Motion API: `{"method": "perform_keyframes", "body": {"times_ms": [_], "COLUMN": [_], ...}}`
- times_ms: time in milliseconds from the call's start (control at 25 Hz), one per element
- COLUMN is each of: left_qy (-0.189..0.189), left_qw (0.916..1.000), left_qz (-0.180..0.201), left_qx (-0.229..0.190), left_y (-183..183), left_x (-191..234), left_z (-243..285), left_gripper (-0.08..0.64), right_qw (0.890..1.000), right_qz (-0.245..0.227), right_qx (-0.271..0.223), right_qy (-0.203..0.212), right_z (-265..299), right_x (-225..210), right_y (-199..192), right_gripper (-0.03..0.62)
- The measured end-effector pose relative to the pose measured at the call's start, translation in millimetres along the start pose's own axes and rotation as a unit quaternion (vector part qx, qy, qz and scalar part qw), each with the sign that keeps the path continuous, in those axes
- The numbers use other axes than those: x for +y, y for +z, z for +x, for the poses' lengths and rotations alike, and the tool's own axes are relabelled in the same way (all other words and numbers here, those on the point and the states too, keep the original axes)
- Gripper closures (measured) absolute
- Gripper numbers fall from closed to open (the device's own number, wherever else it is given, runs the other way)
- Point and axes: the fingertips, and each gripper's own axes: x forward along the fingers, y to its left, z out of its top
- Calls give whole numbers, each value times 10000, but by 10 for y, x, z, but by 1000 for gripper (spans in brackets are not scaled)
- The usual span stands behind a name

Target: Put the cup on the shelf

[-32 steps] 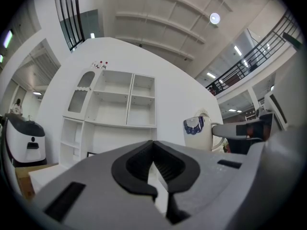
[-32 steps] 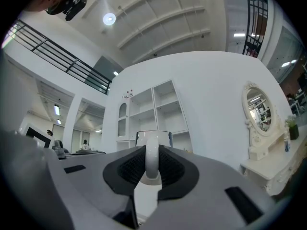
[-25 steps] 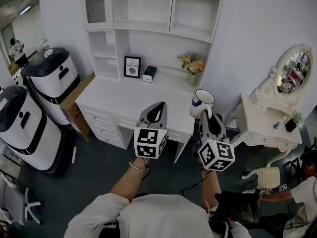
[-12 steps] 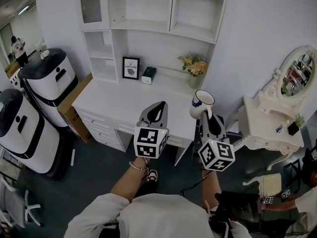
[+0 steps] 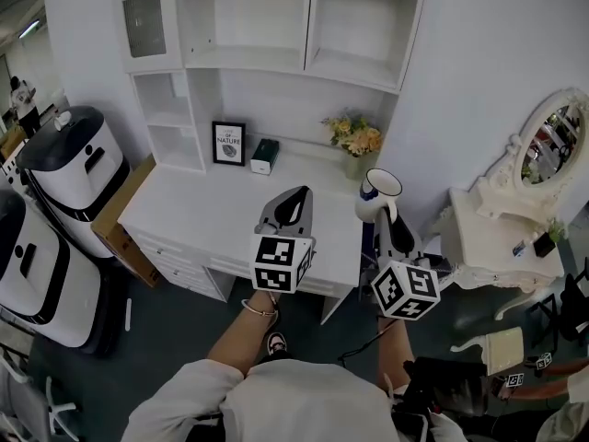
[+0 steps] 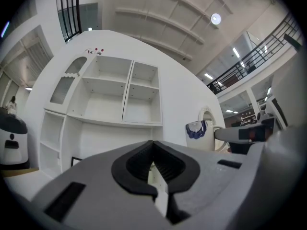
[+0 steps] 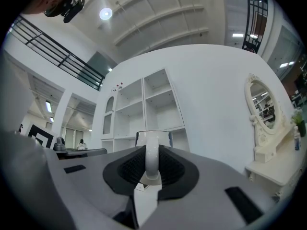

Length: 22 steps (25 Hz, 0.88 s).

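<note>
A white cup (image 5: 378,192) with a blue pattern stands upright in the air, my right gripper (image 5: 386,217) shut on its handle (image 7: 151,159). It hangs over the right end of the white desk (image 5: 193,212), below the white shelf unit (image 5: 304,21) with open compartments. From the left gripper view the cup (image 6: 196,133) shows at the right, in front of the shelf unit (image 6: 120,97). My left gripper (image 5: 289,208) is shut with nothing in it, left of the cup and above the desk.
On the desk's back stand a framed picture (image 5: 228,143), a small box (image 5: 264,156) and a vase of flowers (image 5: 353,145). White machines (image 5: 64,168) stand at the left. A dressing table with an oval mirror (image 5: 549,145) is at the right.
The view has drawn closer to the desk and shelf unit, which sit lower and larger in frame. Both grippers hold their pose, the cup still in the right one.
</note>
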Motion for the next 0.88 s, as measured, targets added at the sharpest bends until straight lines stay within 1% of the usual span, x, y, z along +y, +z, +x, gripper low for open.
{"method": "perform_keyframes", "body": {"times_ms": [120, 440, 680, 880], "left_qy": [-80, -149, -174, -245], "left_qw": [10000, 9998, 9997, 9995], "left_qz": [-28, -124, -93, -20], "left_qx": [1, 92, 145, 181], "left_y": [-15, -181, -257, -313], "left_x": [75, 342, 574, 731], "left_z": [243, 753, 1114, 1394], "left_gripper": [552, 552, 552, 552], "right_qw": [10000, 9999, 9999, 9997], "right_qz": [4, 119, 124, 183], "right_qx": [-48, 33, 24, 29], "right_qy": [-83, -70, -70, -147], "right_z": [218, 758, 1158, 1452], "right_x": [-100, -229, -306, -405], "right_y": [31, -118, -201, -298], "right_gripper": [518, 518, 518, 518]}}
